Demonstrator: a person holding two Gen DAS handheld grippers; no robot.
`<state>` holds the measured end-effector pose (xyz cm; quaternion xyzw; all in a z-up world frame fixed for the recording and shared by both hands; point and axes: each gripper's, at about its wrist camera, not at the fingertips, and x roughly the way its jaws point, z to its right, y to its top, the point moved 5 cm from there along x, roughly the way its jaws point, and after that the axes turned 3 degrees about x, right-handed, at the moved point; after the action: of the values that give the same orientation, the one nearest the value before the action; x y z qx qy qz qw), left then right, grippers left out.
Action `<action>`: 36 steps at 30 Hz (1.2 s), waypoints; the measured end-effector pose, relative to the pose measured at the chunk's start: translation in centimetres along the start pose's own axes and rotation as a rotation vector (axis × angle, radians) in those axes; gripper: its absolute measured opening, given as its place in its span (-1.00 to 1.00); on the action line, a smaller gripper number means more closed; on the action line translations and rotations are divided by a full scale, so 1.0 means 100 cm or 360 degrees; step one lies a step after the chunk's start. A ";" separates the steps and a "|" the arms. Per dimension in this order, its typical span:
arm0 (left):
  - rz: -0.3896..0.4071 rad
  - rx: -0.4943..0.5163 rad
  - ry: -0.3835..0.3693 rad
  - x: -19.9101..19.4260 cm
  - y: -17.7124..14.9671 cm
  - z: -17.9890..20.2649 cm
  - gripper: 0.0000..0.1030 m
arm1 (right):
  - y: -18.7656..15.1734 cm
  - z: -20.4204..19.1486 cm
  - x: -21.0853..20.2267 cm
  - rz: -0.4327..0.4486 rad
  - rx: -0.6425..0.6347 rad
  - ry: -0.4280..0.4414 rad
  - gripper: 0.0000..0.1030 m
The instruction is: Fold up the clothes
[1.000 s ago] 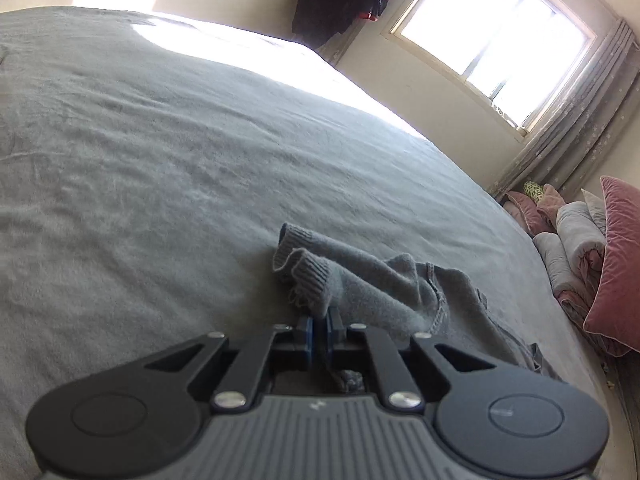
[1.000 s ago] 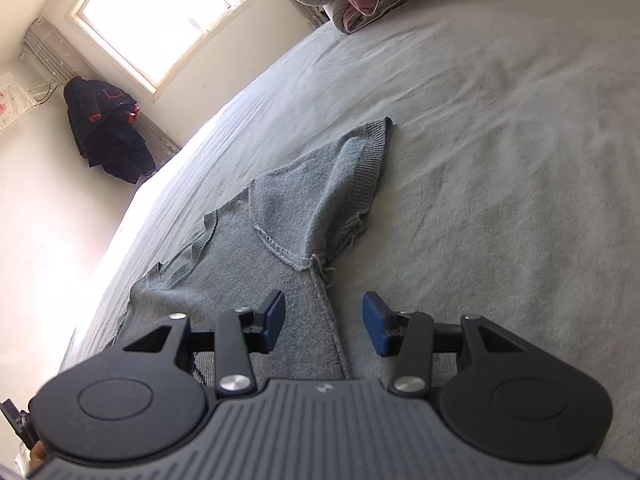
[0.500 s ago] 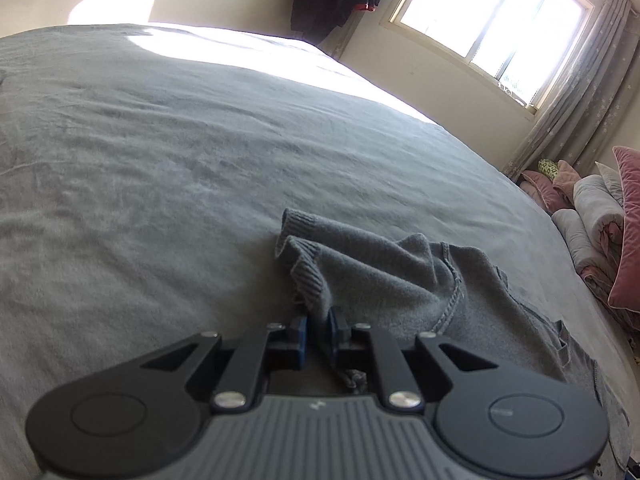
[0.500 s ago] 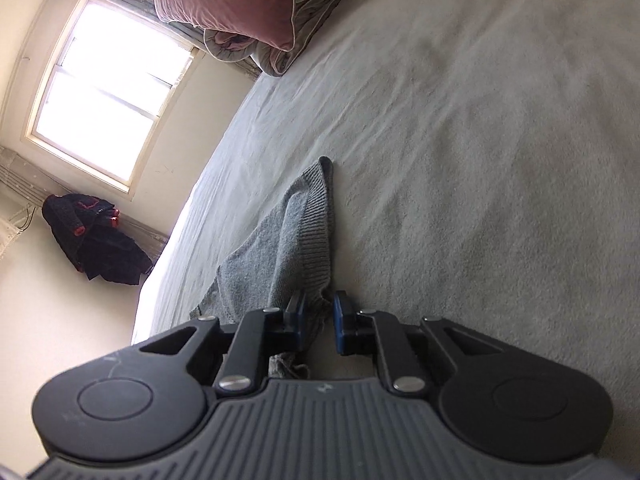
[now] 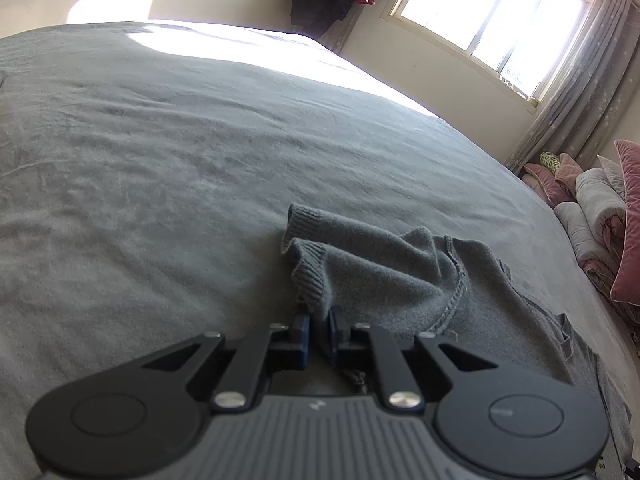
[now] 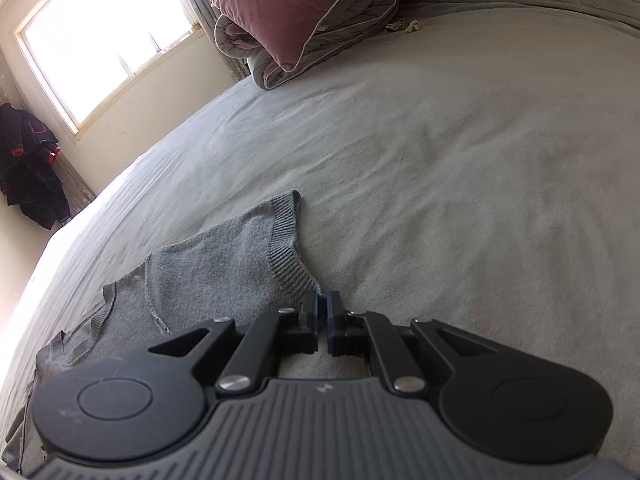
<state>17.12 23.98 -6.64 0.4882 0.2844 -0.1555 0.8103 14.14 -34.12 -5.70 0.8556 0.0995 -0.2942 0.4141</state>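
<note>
A grey knit sweater (image 5: 380,272) lies flat on the grey bed cover (image 5: 160,160). In the left wrist view one sleeve is bunched and raised, and my left gripper (image 5: 319,320) is shut on the ribbed cuff edge. In the right wrist view the same sweater (image 6: 224,256) spreads to the left with its other sleeve pointing away. My right gripper (image 6: 321,300) is closing tight on the near corner of that sleeve's ribbed cuff, with the pads pinching the fabric. The sweater's lower body is hidden under both gripper housings.
Pink pillows and rolled quilts (image 5: 592,216) are stacked at the bed's head, and a pink pillow (image 6: 288,4) shows there in the right wrist view. A dark jacket (image 6: 28,168) hangs by the window (image 5: 492,16). The bed cover (image 6: 480,160) stretches wide around the sweater.
My right gripper went from open over the sweater's side to closed on the sleeve cuff, and its view swung toward the pillows. The left gripper stays closed on its cuff.
</note>
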 end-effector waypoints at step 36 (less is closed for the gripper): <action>0.0002 0.0650 -0.0330 0.156 0.065 0.137 -0.04 | 0.004 -0.215 0.164 -0.0134 -0.0757 0.0744 0.00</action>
<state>37.12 15.45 -6.72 0.6237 0.1618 -0.2588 0.7196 36.59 -19.09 -4.72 0.7745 0.2930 -0.0755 0.5555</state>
